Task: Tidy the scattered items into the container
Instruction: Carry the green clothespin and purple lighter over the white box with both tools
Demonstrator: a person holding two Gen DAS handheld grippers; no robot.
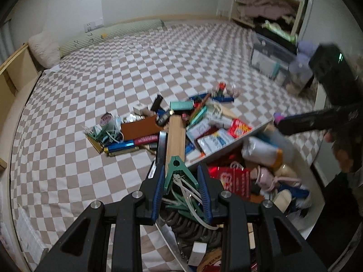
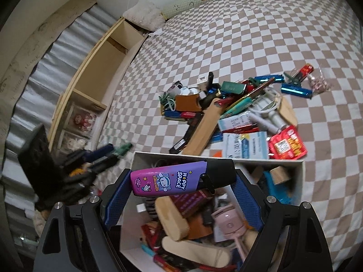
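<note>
Scattered items [image 1: 181, 122] lie in a heap on the checked bedspread, just beyond a white box [image 1: 226, 145] crammed with things. My left gripper [image 1: 181, 170] is shut on a green clip [image 1: 175, 165] with white cords hanging from it, held over the box's near left corner. My right gripper [image 2: 182, 176] is shut on a purple case with a black cap [image 2: 172, 179], held crosswise between the blue pads above the box [image 2: 300, 176]. The heap [image 2: 238, 113] lies behind the box. The left gripper [image 2: 109, 151] shows blurred at the left, and the right gripper [image 1: 306, 122] reaches in from the right.
A long wooden block [image 1: 174, 136] leans on the box's far wall. A low wooden shelf [image 2: 102, 68] runs along the bed's left side. Pillows [image 1: 45, 49] lie at the head. A clear storage bin [image 1: 270, 59] and an open closet [image 1: 267, 6] stand at the far right.
</note>
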